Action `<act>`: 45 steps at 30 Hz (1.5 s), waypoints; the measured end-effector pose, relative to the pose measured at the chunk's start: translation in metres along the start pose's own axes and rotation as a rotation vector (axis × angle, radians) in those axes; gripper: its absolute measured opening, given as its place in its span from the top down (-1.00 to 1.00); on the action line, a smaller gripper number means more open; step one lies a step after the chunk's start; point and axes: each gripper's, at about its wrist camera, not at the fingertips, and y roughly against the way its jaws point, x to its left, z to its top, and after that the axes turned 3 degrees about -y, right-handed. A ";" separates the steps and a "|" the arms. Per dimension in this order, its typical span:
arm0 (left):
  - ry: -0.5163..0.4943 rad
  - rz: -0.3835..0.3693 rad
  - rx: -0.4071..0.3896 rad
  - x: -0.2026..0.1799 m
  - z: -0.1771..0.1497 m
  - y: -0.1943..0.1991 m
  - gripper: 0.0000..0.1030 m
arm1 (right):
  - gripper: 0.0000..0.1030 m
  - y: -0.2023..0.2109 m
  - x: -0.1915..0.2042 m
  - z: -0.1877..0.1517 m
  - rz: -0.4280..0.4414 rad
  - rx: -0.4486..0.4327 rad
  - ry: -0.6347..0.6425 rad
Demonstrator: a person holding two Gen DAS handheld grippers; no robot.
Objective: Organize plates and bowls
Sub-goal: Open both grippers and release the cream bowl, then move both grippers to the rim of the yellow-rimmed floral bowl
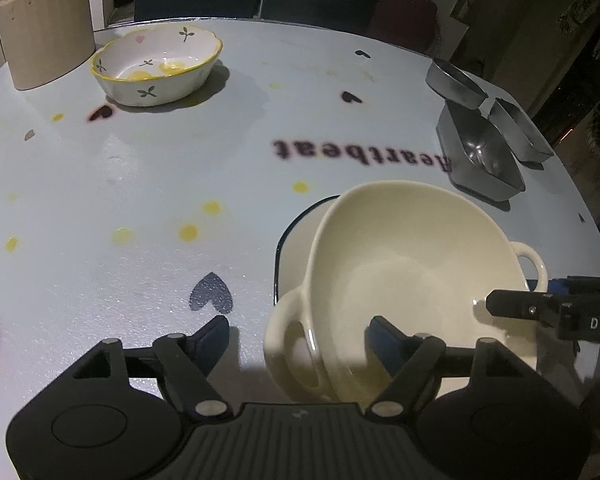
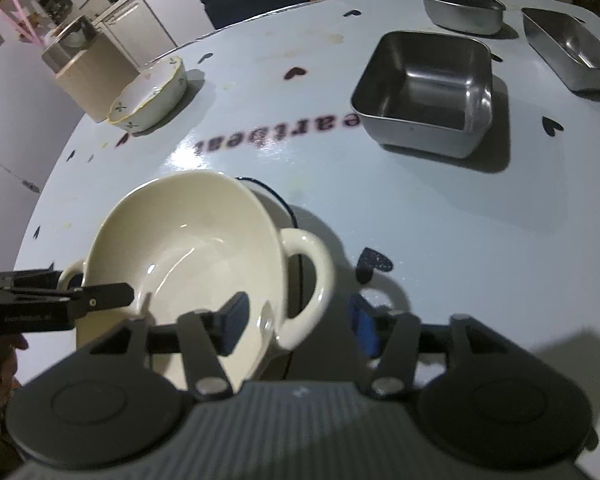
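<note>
A cream two-handled bowl (image 1: 412, 264) sits tilted on a dark-rimmed plate (image 1: 296, 248) near the table's front. My left gripper (image 1: 300, 340) is open around the bowl's left handle, one finger outside it and one inside the bowl. My right gripper (image 2: 300, 320) is open around the other handle (image 2: 308, 272) of the same bowl (image 2: 188, 248), one finger inside the bowl and one outside. A floral bowl with a yellow rim (image 1: 158, 64) stands at the far left; it also shows in the right wrist view (image 2: 152, 96).
Steel containers stand at the right: a square one (image 2: 424, 92), an oval one (image 2: 462, 8) and a rectangular one (image 2: 572, 48); they also show in the left wrist view (image 1: 480, 148). A tan box (image 1: 46, 28) stands at the far left corner. The tablecloth (image 1: 180, 168) is white with printed hearts.
</note>
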 end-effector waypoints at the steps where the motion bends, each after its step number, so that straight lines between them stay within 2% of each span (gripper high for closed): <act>1: 0.002 -0.001 0.002 0.000 0.000 0.000 -0.62 | -0.42 0.000 0.000 0.000 -0.001 -0.005 0.008; 3: 0.005 -0.003 0.003 -0.001 -0.001 0.000 -0.68 | -0.67 0.002 0.000 -0.002 0.000 -0.023 0.018; 5: 0.003 -0.003 -0.002 -0.002 -0.002 0.002 -0.69 | -0.78 0.004 -0.001 -0.003 0.001 -0.033 0.016; 9: -0.002 -0.009 -0.016 -0.005 -0.002 0.006 -0.85 | -0.99 0.010 -0.006 -0.005 0.016 -0.052 -0.005; 15: -0.021 -0.019 -0.066 -0.011 0.002 0.020 -0.98 | -0.99 0.022 -0.003 -0.006 0.009 -0.096 0.036; 19: -0.007 -0.026 -0.116 -0.014 0.010 0.035 -0.99 | -0.99 0.036 0.000 -0.002 0.013 -0.133 0.049; 28: 0.000 0.018 -0.287 -0.019 0.040 0.076 -1.00 | -0.99 0.074 0.015 0.022 0.005 -0.308 0.118; 38: 0.124 0.034 -0.429 0.002 0.079 0.101 -1.00 | -0.99 0.082 0.040 0.062 0.023 -0.435 0.139; 45: 0.199 0.118 -0.502 0.031 0.101 0.107 -1.00 | -0.99 0.067 0.069 0.102 0.021 -0.482 0.207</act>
